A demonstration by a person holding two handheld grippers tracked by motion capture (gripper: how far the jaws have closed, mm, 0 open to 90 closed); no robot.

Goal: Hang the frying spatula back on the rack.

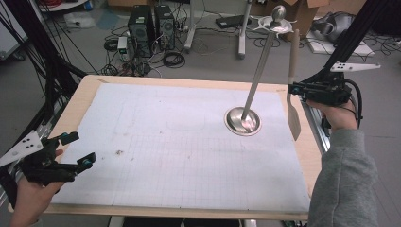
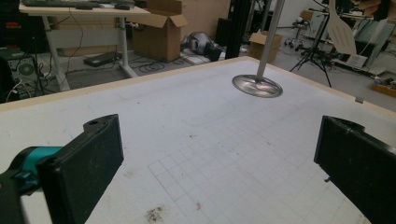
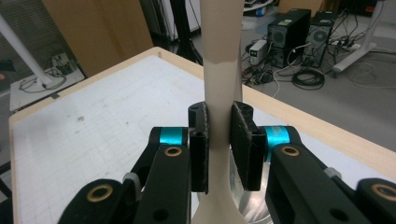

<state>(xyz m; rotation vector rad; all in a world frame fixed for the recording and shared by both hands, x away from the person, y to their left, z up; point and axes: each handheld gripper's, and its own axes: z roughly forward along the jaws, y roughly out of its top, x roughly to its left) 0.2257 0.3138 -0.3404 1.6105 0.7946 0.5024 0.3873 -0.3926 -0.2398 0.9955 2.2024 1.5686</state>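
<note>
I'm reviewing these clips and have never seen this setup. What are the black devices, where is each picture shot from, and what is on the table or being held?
There is no robot: a person holds a black two-jaw tool in each hand. The high view looks down on the wooden table with its white gridded mat; each of the other two pictures comes from a camera riding on one tool. The left tool is open and holds nothing, near the table's front left corner. The right tool is shut on the handle of a pale beige spatula, held upright above the table's right edge. A shiny metal stand with a round base and leaning pole sits on the mat.
</note>
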